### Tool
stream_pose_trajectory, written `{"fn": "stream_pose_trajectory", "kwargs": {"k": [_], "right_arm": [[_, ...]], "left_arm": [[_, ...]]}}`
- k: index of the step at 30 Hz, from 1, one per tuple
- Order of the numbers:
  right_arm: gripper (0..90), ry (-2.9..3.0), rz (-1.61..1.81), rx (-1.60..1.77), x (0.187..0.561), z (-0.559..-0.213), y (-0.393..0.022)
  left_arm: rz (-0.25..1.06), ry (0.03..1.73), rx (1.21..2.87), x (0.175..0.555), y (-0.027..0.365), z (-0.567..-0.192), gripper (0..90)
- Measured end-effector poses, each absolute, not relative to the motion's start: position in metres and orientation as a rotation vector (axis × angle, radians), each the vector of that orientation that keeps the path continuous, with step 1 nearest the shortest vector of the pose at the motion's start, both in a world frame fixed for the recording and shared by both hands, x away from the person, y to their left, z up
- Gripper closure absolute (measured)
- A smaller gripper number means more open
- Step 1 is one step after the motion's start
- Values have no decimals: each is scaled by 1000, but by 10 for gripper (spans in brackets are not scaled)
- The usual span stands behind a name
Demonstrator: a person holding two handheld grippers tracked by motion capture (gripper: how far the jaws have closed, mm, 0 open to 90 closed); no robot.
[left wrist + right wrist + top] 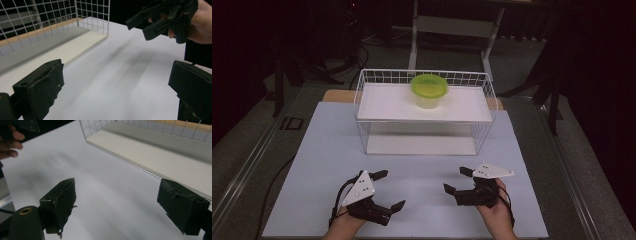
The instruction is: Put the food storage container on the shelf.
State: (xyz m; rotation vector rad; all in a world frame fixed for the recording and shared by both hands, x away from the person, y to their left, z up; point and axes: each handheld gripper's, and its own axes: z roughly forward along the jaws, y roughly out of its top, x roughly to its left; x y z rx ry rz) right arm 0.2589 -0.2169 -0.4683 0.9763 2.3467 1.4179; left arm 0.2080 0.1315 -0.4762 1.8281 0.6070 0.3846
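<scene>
Two hand-held grippers hover low over the white worktop, the left hand-held gripper and right hand-held gripper both with jaws spread apart, empty. Beyond them, a green-lidded container sits on the wire rack's upper shelf.

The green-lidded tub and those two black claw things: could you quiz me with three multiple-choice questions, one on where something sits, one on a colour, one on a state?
1. Where is the lidded plastic tub?
A. on the top shelf of the white wire rack
B. on the rack's bottom shelf
C. on the table in front of the rack

2. What colour is the tub's lid?
A. red
B. blue
C. green

3. How do the left gripper and right gripper stand?
A. both open, empty
B. both shut on the tub
C. one holding a cup

Answers: 1 A, it rests on the upper white board; 2 C, the lid is bright green; 3 A, the jaws are spread with nothing between.
</scene>
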Motion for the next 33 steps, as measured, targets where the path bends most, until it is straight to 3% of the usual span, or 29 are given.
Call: {"fn": "stream_pose_trajectory", "kwargs": {"k": [16,33], "right_arm": [[152,2369,1361,975,251,-497,-234],[152,2290,1467,886,253,-495,-240]], "left_arm": [[368,658,1813,209,147,-491,4],[388,619,1821,208,148,-492,4]]}}
